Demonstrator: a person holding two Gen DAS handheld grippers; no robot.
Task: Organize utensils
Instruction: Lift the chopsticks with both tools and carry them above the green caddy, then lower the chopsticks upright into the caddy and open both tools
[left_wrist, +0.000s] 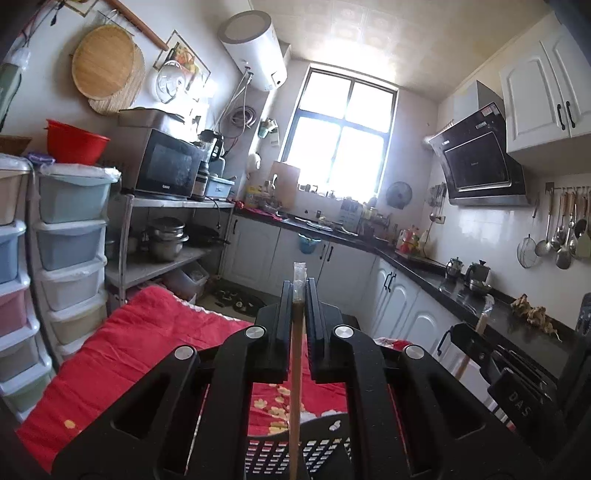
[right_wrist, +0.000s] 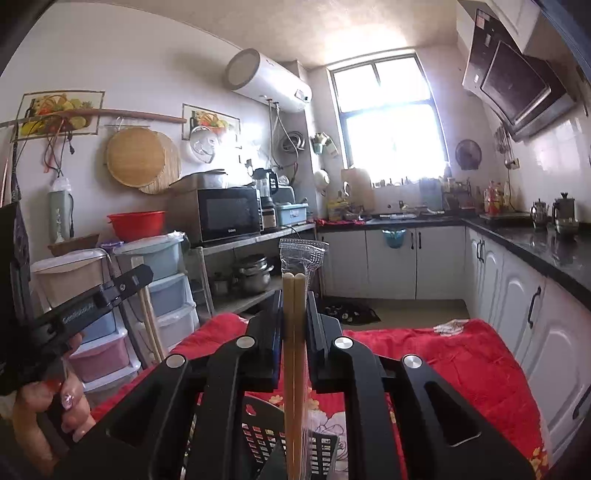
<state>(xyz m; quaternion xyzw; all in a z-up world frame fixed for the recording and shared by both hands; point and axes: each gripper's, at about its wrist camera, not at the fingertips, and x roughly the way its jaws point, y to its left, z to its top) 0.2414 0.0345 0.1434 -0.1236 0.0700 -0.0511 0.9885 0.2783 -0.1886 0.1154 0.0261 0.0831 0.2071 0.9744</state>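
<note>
My left gripper (left_wrist: 298, 286) is shut on a pair of wooden chopsticks (left_wrist: 295, 369) in a clear wrapper, held upright between the pads. My right gripper (right_wrist: 294, 295) is shut on another wrapped pair of chopsticks (right_wrist: 294, 350), whose plastic sleeve sticks out above the fingertips. A black perforated basket (left_wrist: 273, 454) (right_wrist: 258, 435) lies right under both grippers on the red floral cloth (left_wrist: 147, 343) (right_wrist: 443, 362). The left wrist view shows the right gripper (left_wrist: 476, 350) at the right. In the right wrist view the left gripper (right_wrist: 142, 280) is at the left, held by a hand (right_wrist: 70, 406).
Stacked plastic drawers (left_wrist: 70, 236) and a metal shelf with a microwave (left_wrist: 166, 166) and pots stand on the left. A dark countertop (left_wrist: 498, 314) with white cabinets runs along the right, and ladles (left_wrist: 561, 236) hang on the wall above it. A window (left_wrist: 340, 136) is ahead.
</note>
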